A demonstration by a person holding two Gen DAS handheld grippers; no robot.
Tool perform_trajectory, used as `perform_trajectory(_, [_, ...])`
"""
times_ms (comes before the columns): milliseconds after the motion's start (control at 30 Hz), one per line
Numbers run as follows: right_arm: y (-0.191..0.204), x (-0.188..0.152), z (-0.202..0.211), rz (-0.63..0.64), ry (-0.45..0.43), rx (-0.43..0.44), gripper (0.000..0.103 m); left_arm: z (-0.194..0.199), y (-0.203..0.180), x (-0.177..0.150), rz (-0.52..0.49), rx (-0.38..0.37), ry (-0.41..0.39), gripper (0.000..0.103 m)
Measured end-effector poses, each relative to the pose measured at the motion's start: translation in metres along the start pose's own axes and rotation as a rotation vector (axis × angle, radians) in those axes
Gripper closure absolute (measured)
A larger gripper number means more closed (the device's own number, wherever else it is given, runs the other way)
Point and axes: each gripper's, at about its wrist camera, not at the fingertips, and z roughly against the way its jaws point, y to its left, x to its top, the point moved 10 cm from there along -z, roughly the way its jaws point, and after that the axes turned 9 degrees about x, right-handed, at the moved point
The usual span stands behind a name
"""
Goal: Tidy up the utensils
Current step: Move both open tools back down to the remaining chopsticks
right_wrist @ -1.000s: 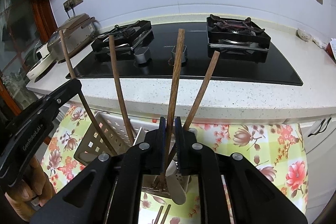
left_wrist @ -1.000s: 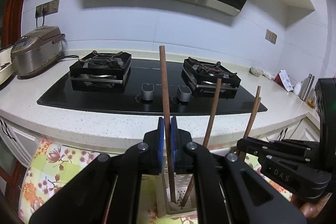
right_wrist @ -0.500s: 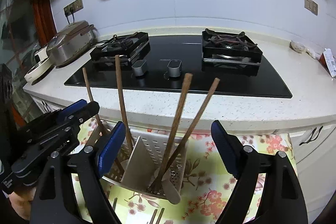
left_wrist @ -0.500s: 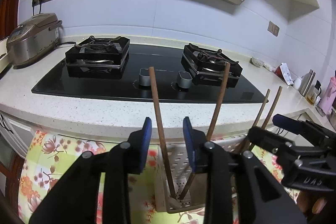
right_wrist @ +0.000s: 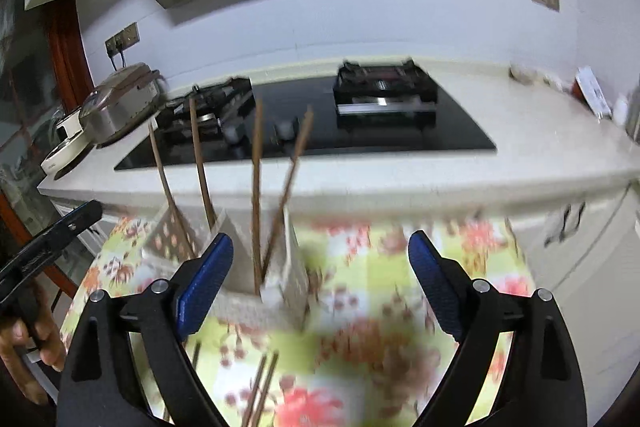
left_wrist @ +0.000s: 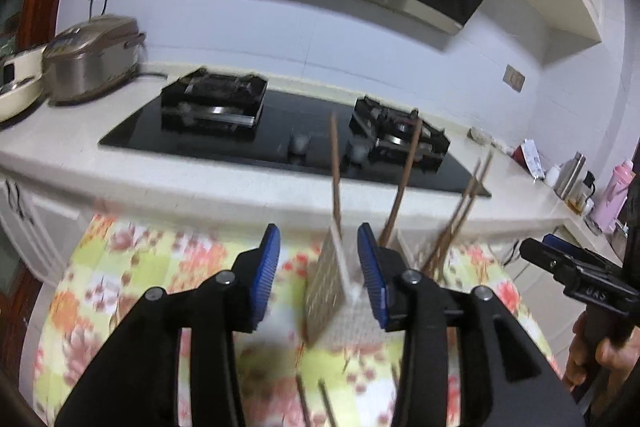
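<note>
Closest in, a few loose chopsticks (right_wrist: 260, 383) lie flat on the floral tablecloth (right_wrist: 360, 367), poking in at the bottom edge between the gripper arms, mostly cut off so I can't count them.

Just past that is the white perforated utensil holder (left_wrist: 336, 291) with four or so wooden chopsticks (left_wrist: 335, 167) standing up in it, leaning at different angles. It sits right ahead of the left gripper (left_wrist: 318, 271): its near corner is roughly in the gap, closer to the right-hand blue pad, but nothing's pinched. Those jaws are partway apart and opening, holding nothing.

The right gripper (right_wrist: 320, 283) has its jaws spread really wide and opening the last bit, empty too. From its side the holder (right_wrist: 276, 291) is off toward the left pad, with the chopsticks (right_wrist: 256, 187) rising just inside it and clear of the pads.

Everything's motion-smeared, so the holder's dividers and whatever's at the bottom are hard to make out. A hand (left_wrist: 600, 359) gripping the other tool shows at the frame edge.

Behind it all, the white counter (left_wrist: 240, 183) with the black gas hob (left_wrist: 280, 131) and a rice cooker (left_wrist: 92, 57) at the far left.
</note>
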Motion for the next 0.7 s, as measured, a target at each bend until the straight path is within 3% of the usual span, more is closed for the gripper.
perform_trajectory(367, [-0.003, -0.159, -0.015, -0.127, 0.204, 0.002, 0.019, 0.019, 0.029, -0.145, -0.022, 0.054, 0.193, 0.063])
perform_trajectory(500, [0.014, -0.183, -0.025, -0.097, 0.254, 0.006, 0.019, 0.016, 0.026, -0.177, -0.039, 0.042, 0.247, 0.063])
perform_trajectory(700, [0.023, -0.194, -0.042, -0.054, 0.299, -0.014, 0.02, 0.007, 0.021, -0.186, -0.055, 0.036, 0.268, 0.064])
